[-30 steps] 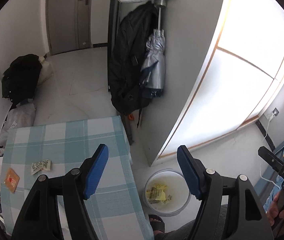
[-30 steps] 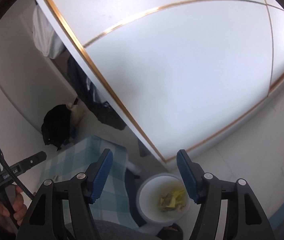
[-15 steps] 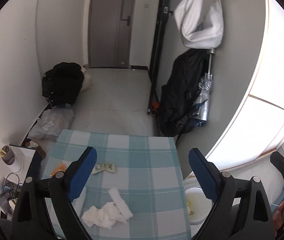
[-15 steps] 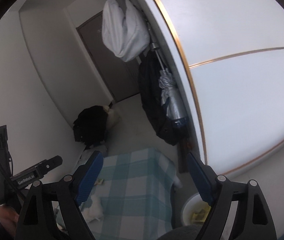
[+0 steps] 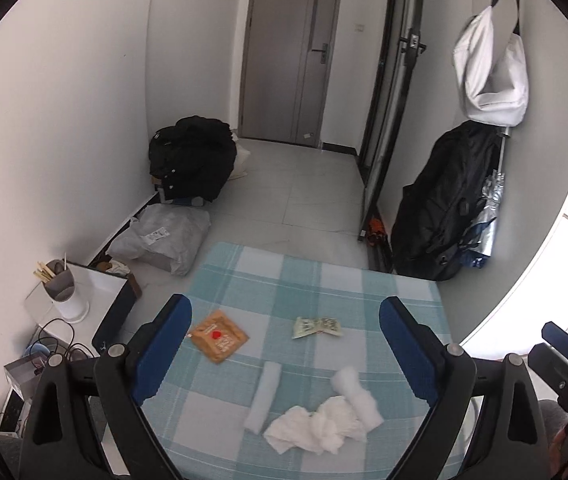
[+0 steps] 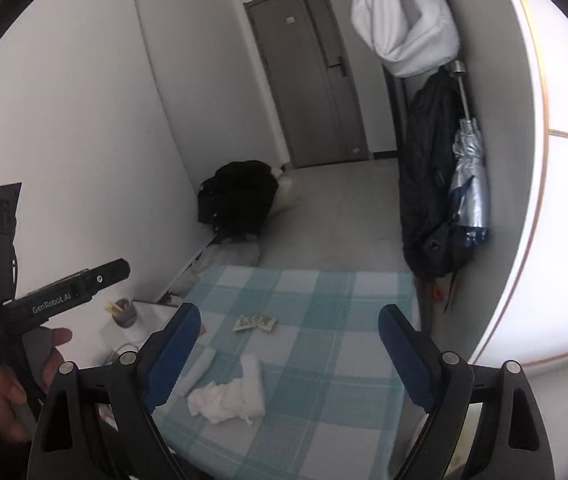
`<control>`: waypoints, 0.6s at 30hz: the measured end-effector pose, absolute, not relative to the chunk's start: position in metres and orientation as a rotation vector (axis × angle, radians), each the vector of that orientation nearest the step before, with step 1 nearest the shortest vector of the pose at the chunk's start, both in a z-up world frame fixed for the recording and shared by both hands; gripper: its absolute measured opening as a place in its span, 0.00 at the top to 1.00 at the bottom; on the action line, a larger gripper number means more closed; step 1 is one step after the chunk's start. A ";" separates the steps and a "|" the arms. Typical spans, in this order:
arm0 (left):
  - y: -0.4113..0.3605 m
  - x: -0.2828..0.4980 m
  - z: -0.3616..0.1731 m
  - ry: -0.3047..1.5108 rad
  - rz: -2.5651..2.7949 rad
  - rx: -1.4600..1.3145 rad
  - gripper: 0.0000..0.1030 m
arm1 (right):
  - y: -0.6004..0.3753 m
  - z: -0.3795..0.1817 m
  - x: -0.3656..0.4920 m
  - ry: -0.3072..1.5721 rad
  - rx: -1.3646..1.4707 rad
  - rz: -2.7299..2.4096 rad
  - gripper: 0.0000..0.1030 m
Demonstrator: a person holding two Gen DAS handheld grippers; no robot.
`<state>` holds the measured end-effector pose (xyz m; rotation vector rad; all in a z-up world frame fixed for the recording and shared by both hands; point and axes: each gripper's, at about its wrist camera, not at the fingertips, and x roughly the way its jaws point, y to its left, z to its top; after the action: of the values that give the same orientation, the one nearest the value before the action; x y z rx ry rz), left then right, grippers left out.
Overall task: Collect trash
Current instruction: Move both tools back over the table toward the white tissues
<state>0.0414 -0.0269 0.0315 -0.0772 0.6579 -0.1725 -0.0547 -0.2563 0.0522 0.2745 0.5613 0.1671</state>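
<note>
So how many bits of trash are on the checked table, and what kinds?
White tissue pieces: 3, a crumpled wad, a roll, a flat strip
Orange packet: 1
Green wrapper: 1
Total: 5

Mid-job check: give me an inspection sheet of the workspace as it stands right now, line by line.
Surface: table under a teal-and-white checked cloth, flat, no spill seen.
Job's things: crumpled white tissue wad; rolled white tissue beside it; orange square packet with a red dot; small green printed wrapper. All lie loose on the cloth.
Clutter: grey cup of sticks on a white side stand.
Grippers: left claw and right claw both open, nothing between the pads.
Cables: tangle of dark cords on the floor left of the table.
Surroundings: grey door, black bag on the floor, hanging black backpack, silver folded umbrella.
</note>
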 end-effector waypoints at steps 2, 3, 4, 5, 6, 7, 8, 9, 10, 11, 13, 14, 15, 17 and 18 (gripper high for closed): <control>-0.014 0.047 0.021 0.681 -0.168 -0.097 0.10 | -0.242 0.043 -0.047 0.592 0.250 0.181 0.12; -0.007 0.050 0.014 0.698 -0.168 -0.114 0.10 | -0.234 0.039 -0.046 0.607 0.238 0.192 0.12; -0.001 0.054 0.007 0.714 -0.170 -0.131 0.10 | -0.229 0.035 -0.044 0.619 0.225 0.203 0.12; 0.004 0.056 0.002 0.728 -0.178 -0.147 0.10 | -0.223 0.030 -0.042 0.630 0.210 0.211 0.12; 0.008 0.059 -0.004 0.745 -0.191 -0.163 0.10 | -0.217 0.025 -0.040 0.642 0.198 0.221 0.12; 0.012 0.061 -0.009 0.754 -0.195 -0.171 0.10 | -0.210 0.018 -0.036 0.657 0.191 0.232 0.12; 0.015 0.062 -0.013 0.762 -0.190 -0.172 0.10 | -0.205 0.012 -0.032 0.679 0.185 0.241 0.12; 0.018 0.063 -0.017 0.774 -0.184 -0.170 0.10 | -0.201 0.007 -0.029 0.696 0.180 0.246 0.12; 0.021 0.064 -0.021 0.787 -0.183 -0.174 0.10 | -0.196 0.002 -0.027 0.709 0.173 0.248 0.12; 0.023 0.065 -0.023 0.799 -0.188 -0.183 0.10 | -0.191 -0.004 -0.024 0.721 0.163 0.248 0.12; 0.027 0.068 -0.027 0.817 -0.191 -0.199 0.10 | -0.182 -0.012 -0.023 0.738 0.153 0.254 0.12; 0.029 0.070 -0.028 0.820 -0.185 -0.203 0.10 | -0.178 -0.016 -0.023 0.747 0.151 0.257 0.12; 0.030 0.071 -0.029 0.822 -0.184 -0.202 0.10 | -0.174 -0.021 -0.022 0.758 0.151 0.261 0.12; 0.033 0.073 -0.030 0.828 -0.177 -0.205 0.10 | -0.166 -0.032 -0.021 0.793 0.165 0.276 0.12; 0.035 0.075 -0.031 0.833 -0.177 -0.210 0.10 | -0.164 -0.035 -0.021 0.806 0.173 0.281 0.12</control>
<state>0.0753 0.0351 -0.0314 -0.2098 0.8329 -0.1773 -0.0206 -0.1644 -0.0352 0.1729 0.8061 0.2812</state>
